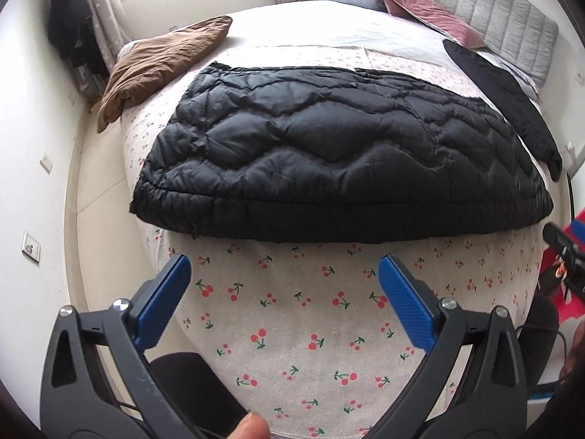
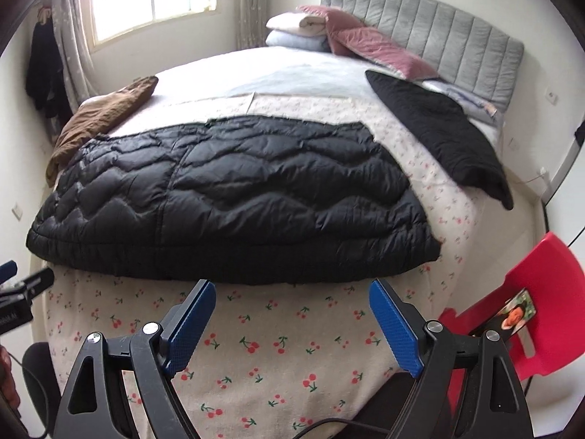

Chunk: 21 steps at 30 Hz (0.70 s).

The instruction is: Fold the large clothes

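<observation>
- Cherry-print sheet (image 1: 292, 329) covers the near part of the bed (image 2: 292, 69); the bed fills most of both views, with a grey padded headboard (image 2: 438, 33) at its far end.
- Black quilted jacket (image 1: 329, 153) lies flat across the bed, folded into a broad rectangle, its elastic hem along the near edge. It rests on the sheet, just beyond both grippers and touching neither.
- Black garment (image 2: 438, 128) lies on the far right side of the bed, well apart from the jacket, its end hanging toward the bed's edge.
- Brown garment (image 1: 157, 62) lies bunched at the far left side of the bed, near the jacket's corner.
- Pillows (image 2: 303, 29) and pink cushions (image 2: 373, 51) are stacked against the headboard.
- Red chair (image 2: 530, 322) stands beside the bed on the right, a small photo card on it.
- Left gripper (image 1: 285, 281) hangs over the bare sheet, jaws spread wide, nothing between them. A fingertip shows at the bottom edge of its view.
- Right gripper (image 2: 292, 303) hangs over the sheet just short of the hem, jaws likewise wide apart and empty.
</observation>
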Tool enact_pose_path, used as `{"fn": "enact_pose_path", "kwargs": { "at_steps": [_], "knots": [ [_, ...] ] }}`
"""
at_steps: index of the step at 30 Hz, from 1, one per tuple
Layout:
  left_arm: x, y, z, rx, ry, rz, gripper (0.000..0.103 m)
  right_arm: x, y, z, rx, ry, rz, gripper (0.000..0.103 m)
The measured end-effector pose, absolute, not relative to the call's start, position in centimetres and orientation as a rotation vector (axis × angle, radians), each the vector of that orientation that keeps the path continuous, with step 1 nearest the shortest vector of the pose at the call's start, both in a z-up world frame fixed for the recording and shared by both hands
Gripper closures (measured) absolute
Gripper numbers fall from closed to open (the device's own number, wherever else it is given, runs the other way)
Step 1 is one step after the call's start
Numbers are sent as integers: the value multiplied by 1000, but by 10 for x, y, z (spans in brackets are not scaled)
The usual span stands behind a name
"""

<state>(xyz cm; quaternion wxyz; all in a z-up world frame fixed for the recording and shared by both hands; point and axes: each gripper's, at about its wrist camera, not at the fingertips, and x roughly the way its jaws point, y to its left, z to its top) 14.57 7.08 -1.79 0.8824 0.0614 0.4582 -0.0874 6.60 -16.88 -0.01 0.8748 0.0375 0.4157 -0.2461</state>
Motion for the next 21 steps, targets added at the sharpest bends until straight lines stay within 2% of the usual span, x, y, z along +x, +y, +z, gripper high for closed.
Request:
{"fn": "enact_pose_path", "kwargs": {
  "at_steps": [21],
  "knots": [
    [134,76,-27,101,950,-145,1,79,-138,-13,81,881,-378,16]
  ]
}}
